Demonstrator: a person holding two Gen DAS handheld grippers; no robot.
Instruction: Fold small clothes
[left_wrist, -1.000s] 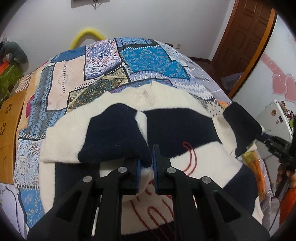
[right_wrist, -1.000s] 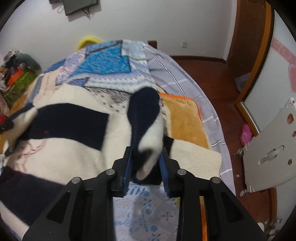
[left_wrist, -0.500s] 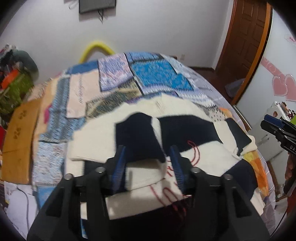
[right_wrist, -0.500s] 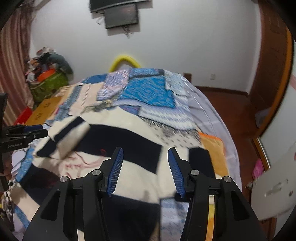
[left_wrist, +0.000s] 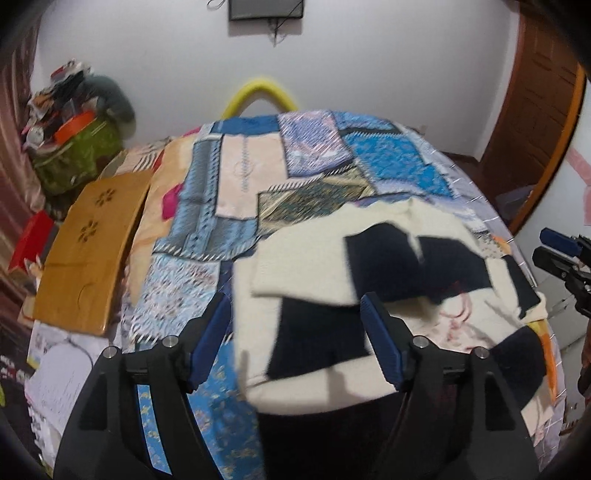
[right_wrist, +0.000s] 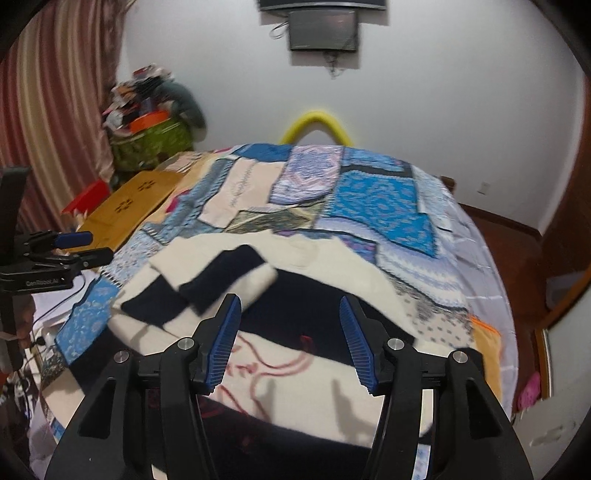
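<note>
A cream and navy knit sweater (left_wrist: 314, 266) with red stitching lies flat on the patchwork bed quilt (left_wrist: 240, 177). Its left sleeve (left_wrist: 380, 266) is folded in across the chest; it shows in the right wrist view (right_wrist: 221, 273) too. My left gripper (left_wrist: 297, 343) is open and empty, raised above the sweater's lower left part. My right gripper (right_wrist: 290, 343) is open and empty above the sweater's middle (right_wrist: 314, 321). Each gripper shows at the edge of the other's view: the right one (left_wrist: 561, 254), the left one (right_wrist: 70, 247).
A tan folding board (left_wrist: 88, 251) lies on the bed's left side. A green bag of clutter (left_wrist: 74, 155) stands by the curtain. A yellow hoop (left_wrist: 262, 92) rises behind the bed. A wooden door (left_wrist: 535, 110) is at the right.
Both grippers let go of the sleeves, opened wide and pulled back and up from the sweater. The sleeves now lie folded in on the body.
</note>
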